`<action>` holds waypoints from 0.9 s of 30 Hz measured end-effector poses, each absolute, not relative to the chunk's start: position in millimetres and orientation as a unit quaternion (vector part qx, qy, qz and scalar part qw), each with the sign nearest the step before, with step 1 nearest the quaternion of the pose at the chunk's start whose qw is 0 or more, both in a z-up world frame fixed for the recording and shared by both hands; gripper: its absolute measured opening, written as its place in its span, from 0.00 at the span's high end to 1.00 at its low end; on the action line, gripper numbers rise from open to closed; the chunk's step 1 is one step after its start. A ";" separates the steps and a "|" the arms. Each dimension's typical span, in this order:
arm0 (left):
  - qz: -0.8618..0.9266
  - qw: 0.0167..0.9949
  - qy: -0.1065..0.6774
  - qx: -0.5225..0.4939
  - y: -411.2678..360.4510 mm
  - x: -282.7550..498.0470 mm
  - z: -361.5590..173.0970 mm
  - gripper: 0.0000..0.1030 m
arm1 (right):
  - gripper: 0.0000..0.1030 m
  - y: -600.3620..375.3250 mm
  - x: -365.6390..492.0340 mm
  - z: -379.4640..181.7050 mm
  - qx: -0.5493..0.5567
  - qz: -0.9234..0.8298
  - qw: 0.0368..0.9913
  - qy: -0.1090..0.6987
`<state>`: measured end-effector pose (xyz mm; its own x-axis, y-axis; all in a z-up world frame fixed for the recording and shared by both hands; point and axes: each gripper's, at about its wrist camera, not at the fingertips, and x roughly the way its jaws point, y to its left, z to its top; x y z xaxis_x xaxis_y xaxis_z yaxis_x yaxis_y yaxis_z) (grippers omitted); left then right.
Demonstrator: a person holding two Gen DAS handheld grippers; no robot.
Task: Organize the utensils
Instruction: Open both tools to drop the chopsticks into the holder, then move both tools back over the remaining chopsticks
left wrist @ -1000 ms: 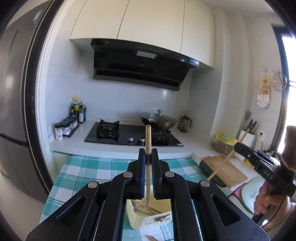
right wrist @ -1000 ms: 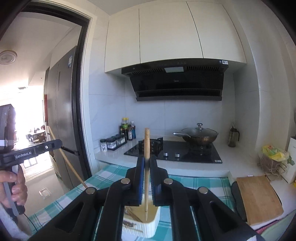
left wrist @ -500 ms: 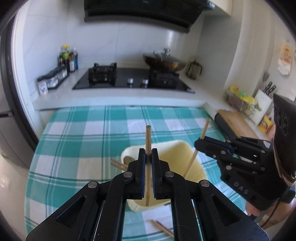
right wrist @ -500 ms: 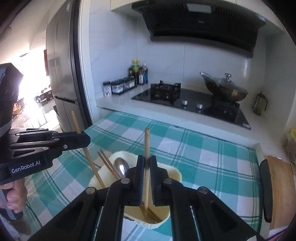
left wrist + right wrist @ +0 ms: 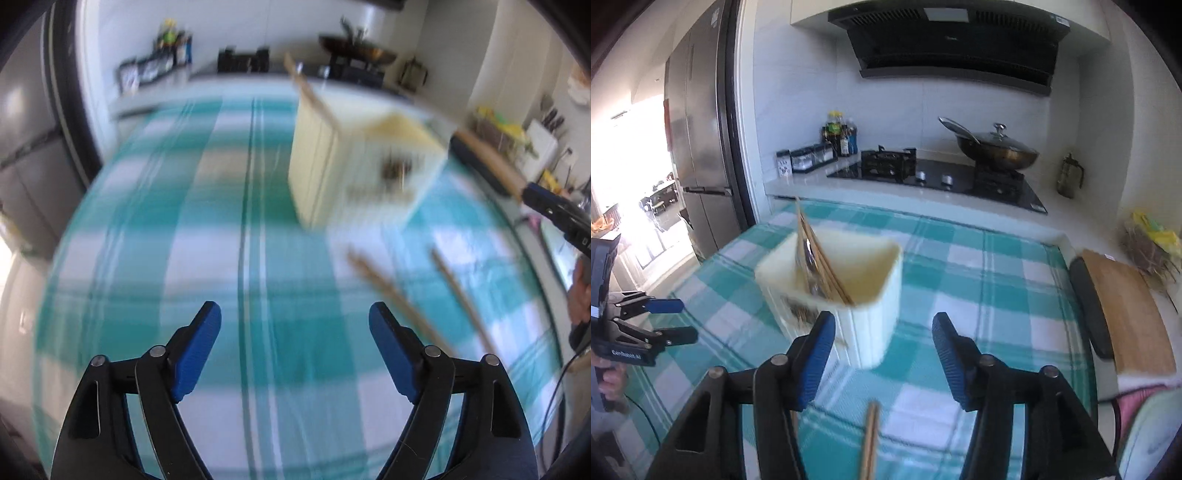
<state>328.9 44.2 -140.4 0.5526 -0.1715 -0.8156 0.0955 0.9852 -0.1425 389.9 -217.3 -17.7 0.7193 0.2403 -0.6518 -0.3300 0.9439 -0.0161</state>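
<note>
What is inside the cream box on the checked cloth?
In the box stand several wooden chopsticks and a metal spoon. Their lower ends and the box's bottom are hidden by its wall.

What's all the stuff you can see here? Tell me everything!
utensil holder: one, cream, on the tablecloth
chopsticks and spoon: several, wood and silver, inside the holder
loose chopsticks: at least two, wooden, on the cloth
tablecloth: one, teal-and-white check, under the holder
wok: one, dark, lidded, on the stove
stove: one, black, behind the tablecloth
cutting board: one, wooden, right of the tablecloth
fridge: one, grey, far left
left gripper: one, black with blue fingers, just opened, holding nothing
right gripper: one, black with blue fingers, just opened, holding nothing
</note>
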 end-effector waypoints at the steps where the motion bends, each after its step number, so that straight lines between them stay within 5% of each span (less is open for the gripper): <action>1: -0.072 0.873 0.480 -0.049 41.7 312.6 -156.7 0.19 | 0.46 -231.5 369.0 -35.1 -0.070 0.138 0.923 0.352; 9: -0.050 0.882 0.468 -0.031 -2.6 281.5 -194.8 0.19 | 0.46 -299.1 258.2 -137.6 -0.074 0.018 0.896 0.438; 27: -0.014 0.889 0.458 0.007 -15.0 283.8 -207.6 0.03 | 0.45 -329.3 250.0 -155.4 -0.023 -0.010 0.888 0.459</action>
<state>283.8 -15.0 -207.6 0.5804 -0.0188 -0.8141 0.0318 0.9995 -0.0003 250.0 -329.3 -155.4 0.5777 -0.0393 -0.8153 -0.0022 0.9988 -0.0496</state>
